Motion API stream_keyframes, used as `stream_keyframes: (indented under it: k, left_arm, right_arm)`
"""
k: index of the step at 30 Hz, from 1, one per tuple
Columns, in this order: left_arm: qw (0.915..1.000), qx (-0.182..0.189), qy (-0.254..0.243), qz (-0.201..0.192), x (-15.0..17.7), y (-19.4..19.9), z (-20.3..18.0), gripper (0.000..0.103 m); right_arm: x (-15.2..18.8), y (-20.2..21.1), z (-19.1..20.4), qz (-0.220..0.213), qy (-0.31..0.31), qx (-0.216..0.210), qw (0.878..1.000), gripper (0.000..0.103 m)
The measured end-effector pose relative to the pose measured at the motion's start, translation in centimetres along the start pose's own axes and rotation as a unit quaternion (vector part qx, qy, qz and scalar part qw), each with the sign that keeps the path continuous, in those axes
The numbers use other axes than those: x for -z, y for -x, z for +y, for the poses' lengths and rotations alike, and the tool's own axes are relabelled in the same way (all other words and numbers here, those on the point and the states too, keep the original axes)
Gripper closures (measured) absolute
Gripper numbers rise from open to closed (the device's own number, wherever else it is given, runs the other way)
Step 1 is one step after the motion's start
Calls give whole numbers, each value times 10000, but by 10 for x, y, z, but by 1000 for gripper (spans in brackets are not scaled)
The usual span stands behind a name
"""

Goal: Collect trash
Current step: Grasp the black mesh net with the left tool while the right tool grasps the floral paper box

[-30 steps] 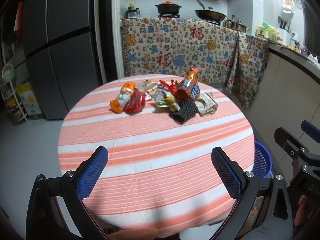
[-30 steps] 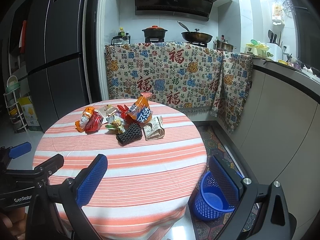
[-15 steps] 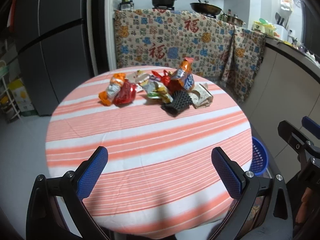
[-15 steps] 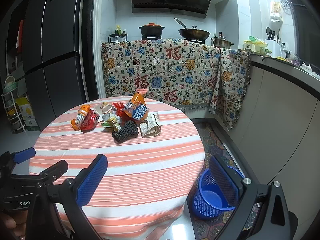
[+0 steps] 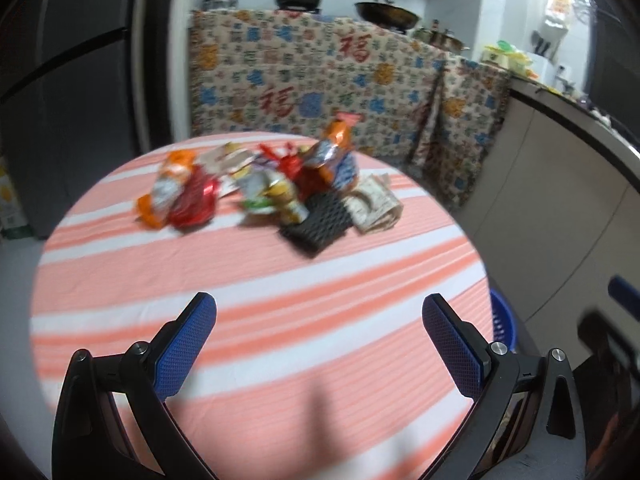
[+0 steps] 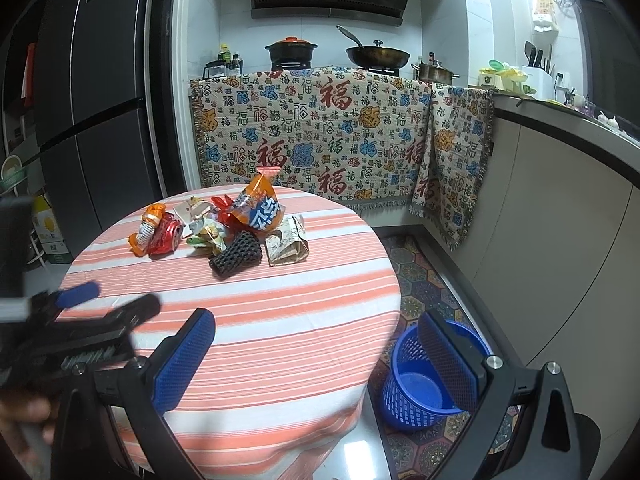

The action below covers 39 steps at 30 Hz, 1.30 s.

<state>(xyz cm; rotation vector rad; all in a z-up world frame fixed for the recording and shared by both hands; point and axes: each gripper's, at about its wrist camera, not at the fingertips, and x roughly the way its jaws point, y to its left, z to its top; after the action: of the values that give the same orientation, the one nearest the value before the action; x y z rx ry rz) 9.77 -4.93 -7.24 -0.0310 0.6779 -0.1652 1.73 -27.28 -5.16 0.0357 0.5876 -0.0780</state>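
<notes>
A pile of trash lies at the far side of the round striped table (image 5: 240,320): an orange and red wrapper (image 5: 180,196), green-yellow wrappers (image 5: 272,196), a black mesh sleeve (image 5: 320,228), an orange-blue snack bag (image 5: 332,156) and a crumpled paper bag (image 5: 372,208). The same pile shows in the right wrist view, with the mesh sleeve (image 6: 238,254) and the snack bag (image 6: 260,208). My left gripper (image 5: 318,328) is open and empty over the near half of the table. My right gripper (image 6: 316,344) is open and empty at the table's near right edge. A blue basket (image 6: 424,384) stands on the floor to the right.
A dark fridge (image 6: 92,120) stands at the left. A patterned cloth (image 6: 320,132) hangs over the counter behind the table. The stove carries a pot (image 6: 290,50) and a wok (image 6: 378,56). A counter (image 6: 560,200) runs along the right. A patterned mat (image 6: 420,280) covers the floor.
Both grippers stay open. The left gripper has moved forward over the table toward the pile, and its view is blurred. The right view has shifted little.
</notes>
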Motion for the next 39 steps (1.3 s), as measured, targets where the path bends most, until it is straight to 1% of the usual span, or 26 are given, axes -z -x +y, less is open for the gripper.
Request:
stream_keyframes:
  k: [4,6,8,9,11,12,13,15,16,17,18,19,22,25,32,36,39]
  left_arm:
    - [9991,300,-259,143,-21,-42,-13,2]
    - [9983,336,-406,235,-30,-65,-20,3]
    - [9973,264,-608,327,-35,-86,-28,10]
    - [9964,165,-714,418,-38,-101,-31,12]
    - [9953,21,-794,561,-38,-120,-32,21]
    - [9947,-45,-810,630,-39,-129,-31,23]
    - [9943,-98,-815,686,-38,-136,-29,27]
    - [9937,-111,-813,761,-38,-143,-26,37]
    - [9935,-88,-803,798,-38,-146,-26,51]
    - [9934,-45,-782,835,-38,-147,-25,72]
    - [9932,37,-737,898,-37,-148,-23,83]
    - [9932,127,-678,942,-36,-148,-22,93]
    - [9946,144,-559,859,-32,-141,-20,94]
    - [9956,172,-432,807,-26,-127,-17,95]
    - [9962,-31,-219,843,7,-70,-9,95]
    - [9962,-324,-99,807,23,-43,3,94]
    - [9963,-398,-68,757,25,-37,10,93]
  right_arm:
    - [3,-1,-5,25,-45,65,10000,0]
    - [5,-2,-10,53,-88,110,9999,0]
    - [7,-4,-12,86,-128,137,9998,0]
    - [8,-4,-14,107,-151,149,9997,0]
    - [11,-5,-18,126,-189,162,9996,0]
    - [12,-5,-20,130,-207,177,9995,0]
    - [13,-5,-22,129,-217,192,9995,0]
    - [15,-5,-25,134,-245,213,9994,0]
    - [16,-5,-27,146,-264,233,9993,0]
    - [16,-6,-28,157,-280,247,9992,0]
    - [17,-6,-30,171,-297,261,9991,0]
    - [18,-8,-31,192,-320,277,9989,0]
    - [20,-12,-33,231,-367,289,9986,0]
    - [21,-15,-33,233,-351,288,9987,0]
    - [26,-31,-34,339,-355,158,9987,0]
    - [17,-58,-26,344,-225,-172,9990,0]
    - [-4,-98,-15,461,-239,-672,9964,0]
